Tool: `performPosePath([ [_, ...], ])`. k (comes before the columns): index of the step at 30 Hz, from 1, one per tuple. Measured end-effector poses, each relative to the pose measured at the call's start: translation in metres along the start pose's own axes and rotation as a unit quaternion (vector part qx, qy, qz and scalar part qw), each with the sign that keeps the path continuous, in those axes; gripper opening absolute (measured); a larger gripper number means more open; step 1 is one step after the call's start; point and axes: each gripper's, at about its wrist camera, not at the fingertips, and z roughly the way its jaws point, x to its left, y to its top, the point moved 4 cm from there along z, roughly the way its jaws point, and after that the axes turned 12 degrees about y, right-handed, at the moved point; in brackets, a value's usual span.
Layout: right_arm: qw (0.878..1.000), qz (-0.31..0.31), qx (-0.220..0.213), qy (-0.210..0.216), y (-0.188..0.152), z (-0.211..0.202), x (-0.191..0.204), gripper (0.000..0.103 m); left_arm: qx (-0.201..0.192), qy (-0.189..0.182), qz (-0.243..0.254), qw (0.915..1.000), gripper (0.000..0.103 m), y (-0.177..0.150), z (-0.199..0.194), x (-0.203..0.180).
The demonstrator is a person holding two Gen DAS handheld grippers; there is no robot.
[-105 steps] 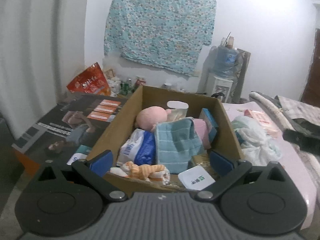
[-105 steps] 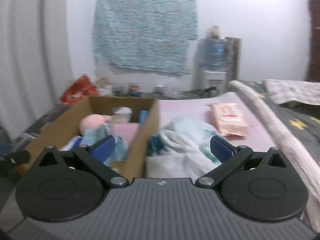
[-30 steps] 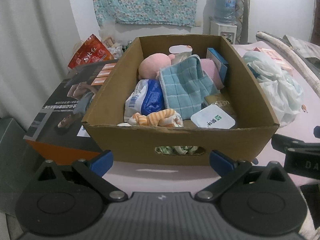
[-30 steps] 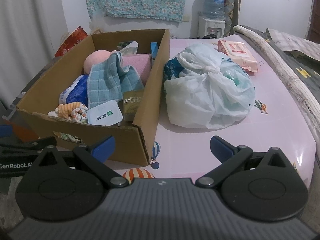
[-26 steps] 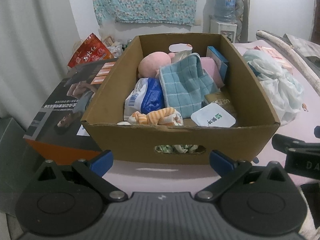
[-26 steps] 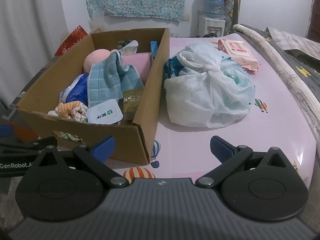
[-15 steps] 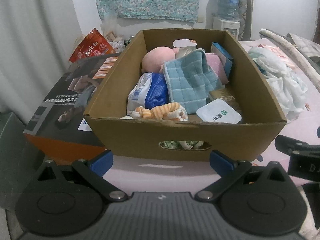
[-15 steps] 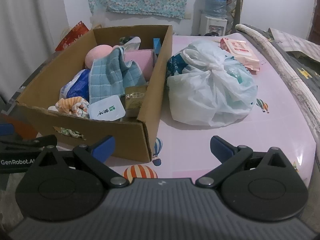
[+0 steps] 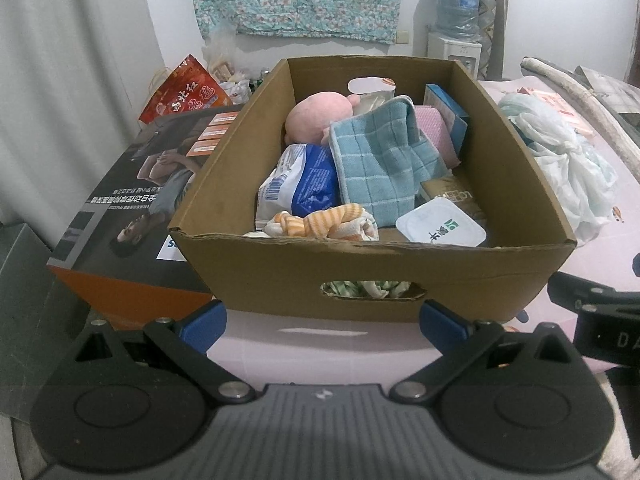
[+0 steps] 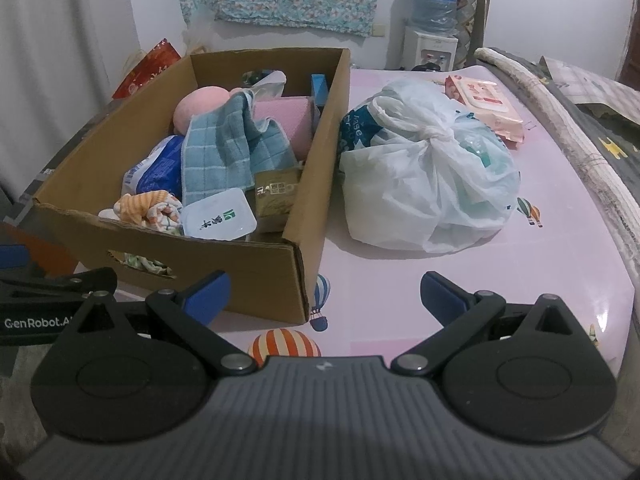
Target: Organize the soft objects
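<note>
- While both grippers hover short of the cardboard box (image 9: 372, 272), left gripper (image 9: 322, 322) and right gripper (image 10: 324, 294) have jaws spread wide, holding nothing.
- Box sits on the pink table (image 10: 400, 280); inside lie a blue checked towel (image 9: 380, 164), pink plush (image 9: 316, 118), striped orange cloth (image 9: 320, 220), blue-white packet (image 9: 304, 184) and white tub (image 9: 440, 226).
- Tied white plastic bag (image 10: 424, 184) rests just beside the box's right wall.
- Pink wipes pack (image 10: 484, 100) lies behind the bag.
</note>
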Motion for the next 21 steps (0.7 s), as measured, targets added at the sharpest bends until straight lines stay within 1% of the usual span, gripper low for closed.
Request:
performPosePath([
  [21, 1.000, 0.000, 0.002, 0.003, 0.0006, 0.0017, 0.0025, 0.102, 0.001, 0.001, 0.003, 1.0000, 0.103, -0.0019, 0.0019, 0.0000],
])
